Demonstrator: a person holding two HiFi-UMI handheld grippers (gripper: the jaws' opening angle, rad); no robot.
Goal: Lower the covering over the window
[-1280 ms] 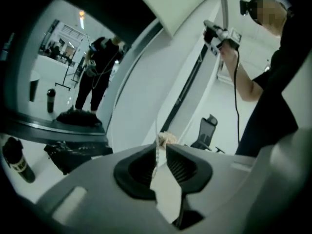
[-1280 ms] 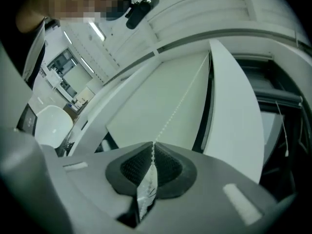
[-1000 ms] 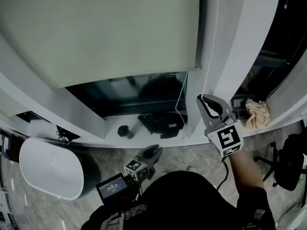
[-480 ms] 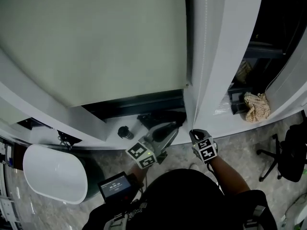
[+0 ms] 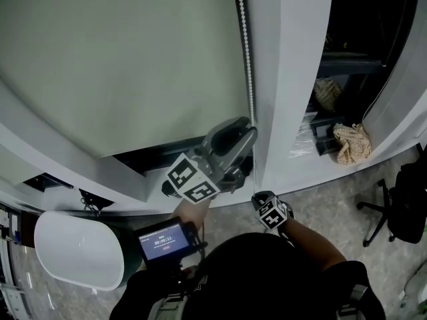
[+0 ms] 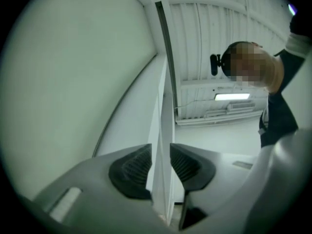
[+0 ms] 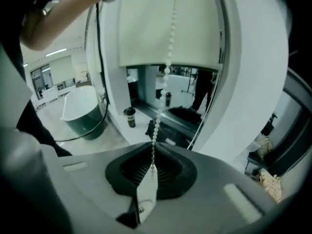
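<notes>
Head view, left to right. White tub (image 5: 77, 249) on the floor, lower left. Small lit screen (image 5: 165, 239) by the person's chest. Pale green roller blind (image 5: 120, 59) covers most of the window. Its bottom edge stops short of the sill, with a dark strip of glass under it. Left tongs (image 5: 248, 133) are raised, tips just beside the bead chain (image 5: 247, 65) at the blind's right edge. Left gripper view: tongs apart, just been opening, pads pressing on nothing, white frame upright showing through the gap. Right tongs (image 5: 259, 197) sit low, below the left pair. Right gripper view: tongs clamped together on the bead chain, its white end tag (image 7: 146, 194) between the pads. Crumpled cloth (image 5: 351, 143) on a ledge, far right.
</notes>
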